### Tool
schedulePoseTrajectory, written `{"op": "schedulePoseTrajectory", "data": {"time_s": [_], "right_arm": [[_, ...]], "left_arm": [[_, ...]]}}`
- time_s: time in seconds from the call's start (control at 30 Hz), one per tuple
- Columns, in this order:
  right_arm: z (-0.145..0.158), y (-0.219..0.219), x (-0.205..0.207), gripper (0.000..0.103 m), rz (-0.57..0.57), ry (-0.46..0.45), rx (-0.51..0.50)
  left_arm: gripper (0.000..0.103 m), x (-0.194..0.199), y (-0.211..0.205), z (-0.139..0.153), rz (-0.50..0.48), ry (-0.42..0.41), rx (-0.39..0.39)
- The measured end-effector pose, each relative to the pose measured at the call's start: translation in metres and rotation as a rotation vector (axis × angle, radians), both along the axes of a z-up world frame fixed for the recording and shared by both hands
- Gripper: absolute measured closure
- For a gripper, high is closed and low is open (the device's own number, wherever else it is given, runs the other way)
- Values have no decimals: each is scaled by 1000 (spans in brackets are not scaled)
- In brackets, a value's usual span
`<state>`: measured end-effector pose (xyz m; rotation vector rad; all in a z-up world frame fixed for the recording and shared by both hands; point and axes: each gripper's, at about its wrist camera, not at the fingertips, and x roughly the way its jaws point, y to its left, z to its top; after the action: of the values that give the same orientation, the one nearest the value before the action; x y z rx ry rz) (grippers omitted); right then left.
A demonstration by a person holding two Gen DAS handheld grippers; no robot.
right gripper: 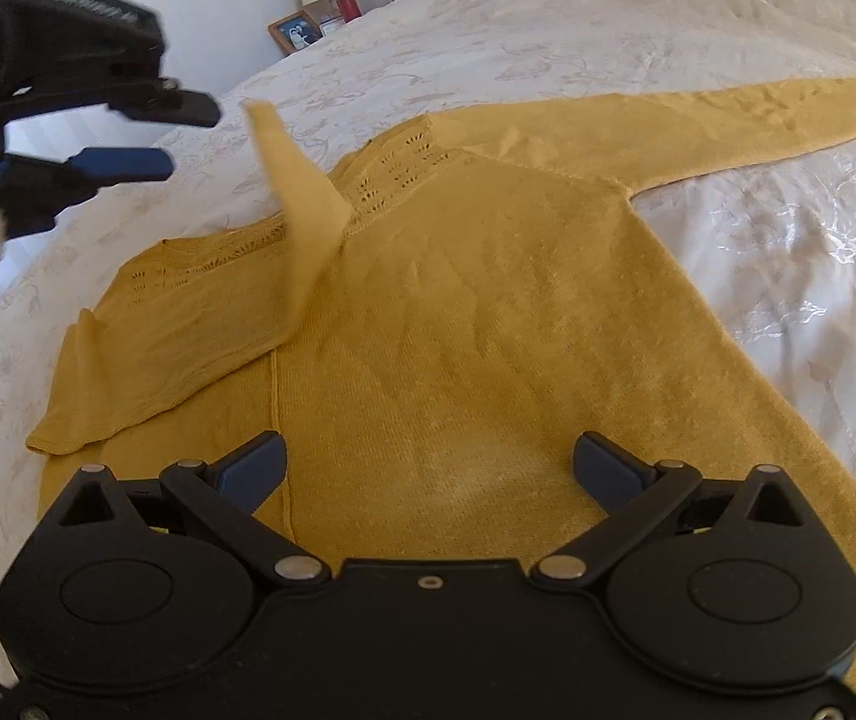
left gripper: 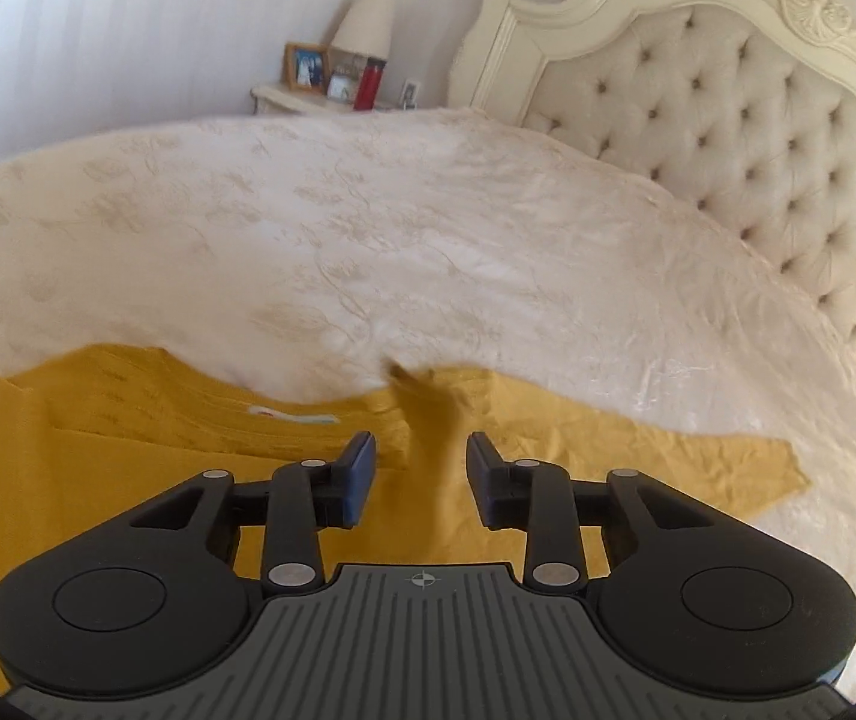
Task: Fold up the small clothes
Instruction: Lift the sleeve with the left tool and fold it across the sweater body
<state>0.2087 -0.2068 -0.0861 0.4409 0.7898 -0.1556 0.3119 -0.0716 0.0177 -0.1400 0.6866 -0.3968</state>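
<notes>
A mustard-yellow knit sweater (right gripper: 487, 312) lies flat on the bed. Its left sleeve (right gripper: 302, 198) is folded in over the body, with its cuff end in the air and blurred. Its right sleeve (right gripper: 697, 120) stretches out to the right. My left gripper (left gripper: 422, 450) is open and empty above the sweater's (left gripper: 128, 468) collar; it also shows in the right wrist view (right gripper: 188, 135), up left of the raised cuff. My right gripper (right gripper: 428, 456) is wide open and empty over the sweater's lower body.
The cream embroidered bedspread (left gripper: 368, 228) covers the bed. A tufted headboard (left gripper: 757, 138) stands at the right. A nightstand (left gripper: 284, 97) beyond the bed holds a lamp, a photo frame (left gripper: 306, 66) and a red bottle (left gripper: 369, 84).
</notes>
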Motion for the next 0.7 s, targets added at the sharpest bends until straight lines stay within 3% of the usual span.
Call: {"op": "schedulePoseTrajectory", "data": {"time_s": [0.13,0.33,0.5,0.7], "right_arm": [[1,3,-2,1,10,-11,-15],[5,14,-4,2,42,-66,-50],[6,22,-3,12,76,-100,-68],[6,35,-3,17,90,-142,-147]], "left_arm": [[69,-28,36,-8,93,-31,80],[67,-54,94,-49,230,17,222],[68,-62,126,-75,275,104,196],[65,-68,133,-87,241,74,180]]}}
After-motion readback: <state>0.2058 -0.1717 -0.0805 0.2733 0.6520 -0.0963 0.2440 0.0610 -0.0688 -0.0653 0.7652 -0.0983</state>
